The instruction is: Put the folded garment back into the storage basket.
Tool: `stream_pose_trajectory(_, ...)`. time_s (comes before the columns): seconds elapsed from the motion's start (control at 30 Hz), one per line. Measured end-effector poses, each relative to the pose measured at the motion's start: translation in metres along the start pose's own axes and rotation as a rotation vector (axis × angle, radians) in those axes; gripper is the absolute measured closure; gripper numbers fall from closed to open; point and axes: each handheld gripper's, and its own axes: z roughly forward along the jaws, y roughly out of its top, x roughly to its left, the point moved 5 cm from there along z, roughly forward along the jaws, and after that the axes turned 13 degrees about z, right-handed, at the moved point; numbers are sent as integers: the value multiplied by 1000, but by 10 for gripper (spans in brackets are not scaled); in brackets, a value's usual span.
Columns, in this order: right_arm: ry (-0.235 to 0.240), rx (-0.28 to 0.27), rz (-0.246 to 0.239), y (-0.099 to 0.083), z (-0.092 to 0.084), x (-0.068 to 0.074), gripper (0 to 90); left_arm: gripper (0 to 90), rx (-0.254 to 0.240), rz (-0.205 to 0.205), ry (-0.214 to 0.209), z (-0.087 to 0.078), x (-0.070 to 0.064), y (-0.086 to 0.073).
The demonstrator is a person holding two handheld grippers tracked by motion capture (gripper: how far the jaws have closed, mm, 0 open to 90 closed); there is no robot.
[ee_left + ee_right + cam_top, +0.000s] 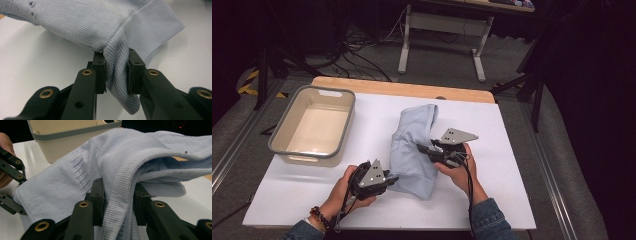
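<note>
Both claws bite the light-blue garment at desk centre: left claw pinches its near hem at seven o'clock, right claw clamps a ribbed edge at three. Uneven lifting could slip the cloth, dragging it short of the bin at ten o'clock.

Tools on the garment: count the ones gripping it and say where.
2. The left tool pinches the pale blue garment at its near left corner. The right tool clamps a ribbed edge on the garment's right side. Nothing suggests a hidden third.
</note>
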Motion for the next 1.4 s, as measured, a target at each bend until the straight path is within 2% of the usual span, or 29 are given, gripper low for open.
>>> stream_pose_trajectory(0.8, -16, -31, -17, 3, 3, 10, 687, 741, 16, 8, 14, -8, 2, -5)
stream_pose_trajectory(1.4, 15, -38, -43, 10, 18, 21, 688, 746, 25, -3, 40, -23, 4, -14)
